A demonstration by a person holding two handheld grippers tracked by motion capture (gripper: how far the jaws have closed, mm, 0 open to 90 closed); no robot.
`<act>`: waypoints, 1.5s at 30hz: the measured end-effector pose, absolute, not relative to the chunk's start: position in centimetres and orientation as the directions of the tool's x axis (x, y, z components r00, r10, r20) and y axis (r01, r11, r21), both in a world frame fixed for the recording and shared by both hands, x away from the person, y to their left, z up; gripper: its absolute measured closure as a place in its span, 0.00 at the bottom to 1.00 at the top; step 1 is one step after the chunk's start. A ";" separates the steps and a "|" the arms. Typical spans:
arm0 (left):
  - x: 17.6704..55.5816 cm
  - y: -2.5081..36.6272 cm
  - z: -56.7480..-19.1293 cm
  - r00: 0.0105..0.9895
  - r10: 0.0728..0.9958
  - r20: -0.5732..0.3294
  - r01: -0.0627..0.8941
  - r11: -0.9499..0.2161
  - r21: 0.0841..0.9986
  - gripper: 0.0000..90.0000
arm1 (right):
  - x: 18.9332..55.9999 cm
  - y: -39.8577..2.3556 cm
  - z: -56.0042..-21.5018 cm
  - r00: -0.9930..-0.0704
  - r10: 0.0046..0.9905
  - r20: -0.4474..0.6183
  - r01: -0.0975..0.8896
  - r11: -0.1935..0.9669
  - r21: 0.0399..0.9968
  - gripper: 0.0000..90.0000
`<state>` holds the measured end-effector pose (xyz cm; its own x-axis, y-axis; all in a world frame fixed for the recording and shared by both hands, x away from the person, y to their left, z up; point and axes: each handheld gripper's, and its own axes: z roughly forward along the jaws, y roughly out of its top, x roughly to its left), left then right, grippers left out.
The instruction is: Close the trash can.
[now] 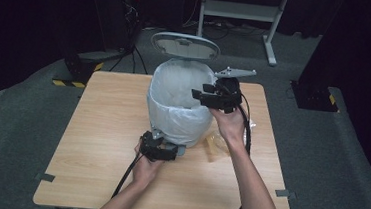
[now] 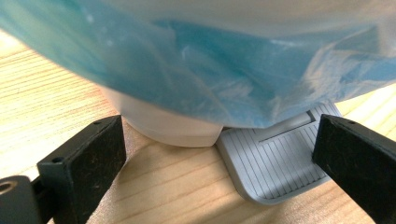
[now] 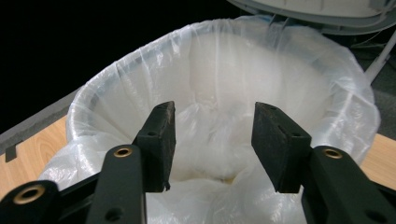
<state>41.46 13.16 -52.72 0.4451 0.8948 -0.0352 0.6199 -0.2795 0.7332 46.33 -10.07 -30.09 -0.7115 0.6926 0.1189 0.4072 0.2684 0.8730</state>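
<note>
High view: one pedal bin [image 1: 180,116] on one wooden tabletop [image 1: 95,142], lined with one translucent plastic bag [image 1: 175,83]; one grey lid [image 1: 185,46] stands raised at the bin's far side; two claws, one per hand; left claw [image 1: 172,151] low at the bin's near base, pointing at it, its hand [image 1: 146,169] resting on the tabletop; right claw [image 1: 200,94] held up over the bin's rim, tips pointing across the opening, grey three-cornered plate [image 1: 234,72] on top; one crumpled clear wrapper [image 1: 216,143] lies on the tabletop below the right hand [image 1: 229,125], just beside the bin; no readable writing or labels anywhere.

Left gripper view: left claw [image 2: 219,154] is open, jaws wide apart, nothing pinched; between them and just ahead sit the bin's white base [image 2: 173,128] and one grey ribbed foot pedal [image 2: 273,163], the pedal nearer the jaw on the picture's right; can't tell if that jaw touches the pedal; bag overhang hangs bluish above both jaws.

Right gripper view: right claw [image 3: 214,140] is open, roughly halfway, nothing between the pads; bin opening directly ahead and below the tips, bag liner slumped inside; something small and yellowish low in the bag past the tips, too unclear to call; lid edge above, far side of the claw; no text seen.
</note>
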 end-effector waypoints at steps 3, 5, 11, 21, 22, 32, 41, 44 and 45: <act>41.5 13.2 -52.7 0.445 0.895 -0.035 0.620 -0.280 0.733 0.03 | 46.2 -10.2 -30.1 -0.711 0.695 0.110 0.399 0.270 0.876 0.53; 41.5 13.2 -52.7 0.445 0.895 -0.035 0.619 -0.279 0.734 0.03 | 46.1 -10.4 -30.3 -0.709 0.696 0.108 0.393 0.263 0.881 0.51; 41.5 12.9 -52.9 0.415 0.908 -0.056 0.611 -0.233 0.756 0.03 | 45.8 -11.0 -30.4 -0.690 0.717 0.103 0.388 0.246 0.888 0.45; 41.4 13.1 -52.7 0.444 0.895 -0.041 0.621 -0.274 0.734 0.03 | 44.4 -12.6 -30.5 -0.660 0.746 0.089 0.354 0.204 0.913 0.38; 41.4 13.1 -52.8 0.442 0.896 -0.042 0.621 -0.272 0.736 0.03 | 44.2 -13.0 -30.6 -0.659 0.747 0.089 0.350 0.199 0.915 0.38; 41.5 13.2 -52.7 0.445 0.895 -0.035 0.620 -0.279 0.734 0.03 | 43.1 -14.4 -31.4 -0.646 0.757 0.100 0.349 0.175 0.921 0.39; 41.5 13.2 -52.7 0.448 0.893 -0.034 0.621 -0.284 0.731 0.03 | 42.1 -15.4 -32.1 -0.624 0.774 0.103 0.353 0.163 0.921 0.39; 41.5 13.0 -52.9 0.420 0.906 -0.054 0.613 -0.240 0.753 0.03 | 41.7 -15.7 -32.9 -0.617 0.780 0.099 0.357 0.166 0.919 0.39; 41.5 13.0 -52.9 0.420 0.906 -0.054 0.613 -0.240 0.753 0.03 | 41.6 -15.9 -33.1 -0.615 0.782 0.100 0.358 0.164 0.919 0.39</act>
